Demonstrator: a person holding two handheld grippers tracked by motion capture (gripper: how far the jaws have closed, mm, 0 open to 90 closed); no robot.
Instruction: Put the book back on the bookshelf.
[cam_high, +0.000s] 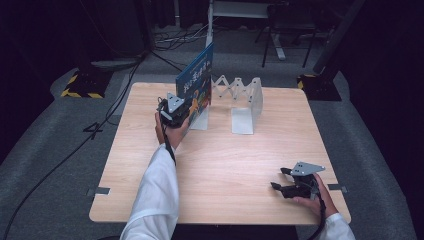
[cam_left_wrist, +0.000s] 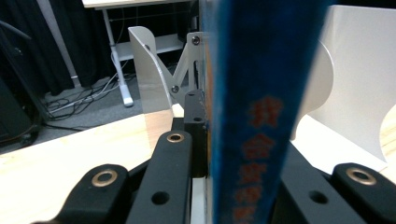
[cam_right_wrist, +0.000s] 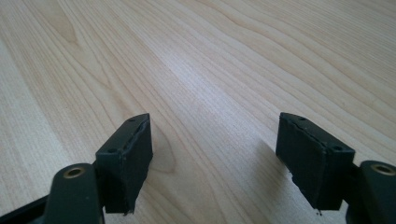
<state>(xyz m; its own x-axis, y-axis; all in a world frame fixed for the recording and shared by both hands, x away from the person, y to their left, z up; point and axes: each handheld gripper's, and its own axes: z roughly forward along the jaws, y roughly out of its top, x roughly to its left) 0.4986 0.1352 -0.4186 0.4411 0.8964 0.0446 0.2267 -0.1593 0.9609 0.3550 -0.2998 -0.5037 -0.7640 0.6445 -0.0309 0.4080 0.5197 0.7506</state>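
At 11 o'clock on the table (cam_high: 225, 165), the left gripper (cam_high: 176, 111) has its jaws clamped on a blue picture book (cam_high: 196, 80), gripping near the lower spine edge. Book stands upright, slightly tilted, at the left end plate of a white expanding book rack (cam_high: 240, 100). Left gripper view confirms: spine (cam_left_wrist: 252, 93) sits pinched between both black jaws, rack plates right behind it.

Right gripper (cam_high: 295, 186) rests low near 5 o'clock, well apart from the rack. Jaws wide, nothing between them, bare wood below (cam_right_wrist: 210, 60).

Step in hand, my read: seating the book into the rack's first slot.

Notes for doing it well:
- Keep the spine vertical; the lean toward 10 o'clock wants correcting before letting go.
- Bottom edge flat on the rack's base plate, not on its lip. Can't tell from the high view if it's fully down; base hidden by the hand.
- Rack is light and accordion-jointed, likely to slide or splay. Idle right gripper could brace the far plate at 1 o'clock.
- Release slowly and check the book rests against the plate first.
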